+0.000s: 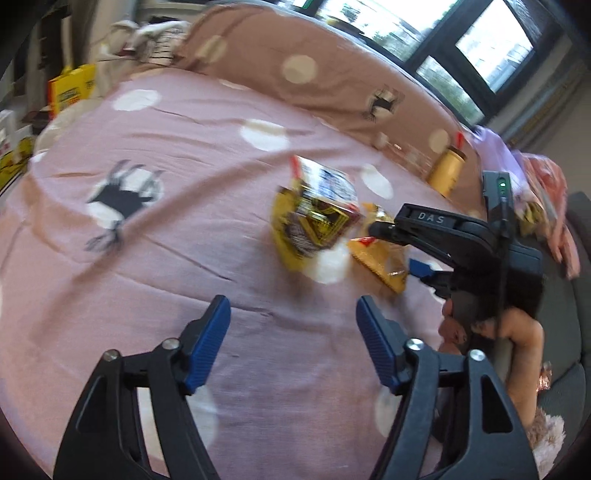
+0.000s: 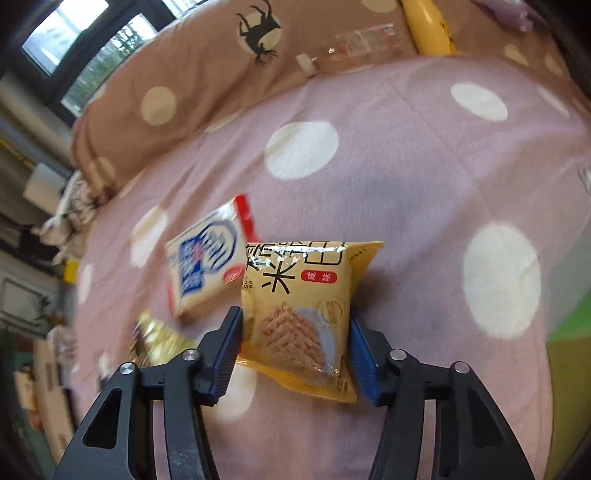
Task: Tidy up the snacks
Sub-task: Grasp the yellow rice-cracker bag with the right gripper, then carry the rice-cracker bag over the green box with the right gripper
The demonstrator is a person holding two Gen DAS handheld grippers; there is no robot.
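A yellow rice-cracker pack (image 2: 295,306) stands between the blue pads of my right gripper (image 2: 293,349), which press on its two sides just above the pink dotted bedspread (image 2: 406,184). A white-and-blue cracker pack (image 2: 203,262) and a gold-and-black pack (image 2: 159,339) lie to its left. The left wrist view shows the same right gripper (image 1: 395,247) on the yellow pack (image 1: 376,254), next to the gold-and-black pack (image 1: 306,225) and the white-and-blue pack (image 1: 328,181). My left gripper (image 1: 293,325) is open over bare bedspread, short of the packs.
A brown dotted duvet (image 1: 295,48) is bunched along the far side. A yellow bottle (image 2: 428,26) and a clear plastic bottle (image 2: 351,48) lie against it. A person's hand (image 1: 517,339) holds the right gripper. Yellow boxes (image 1: 70,88) stand beyond the bed's left edge.
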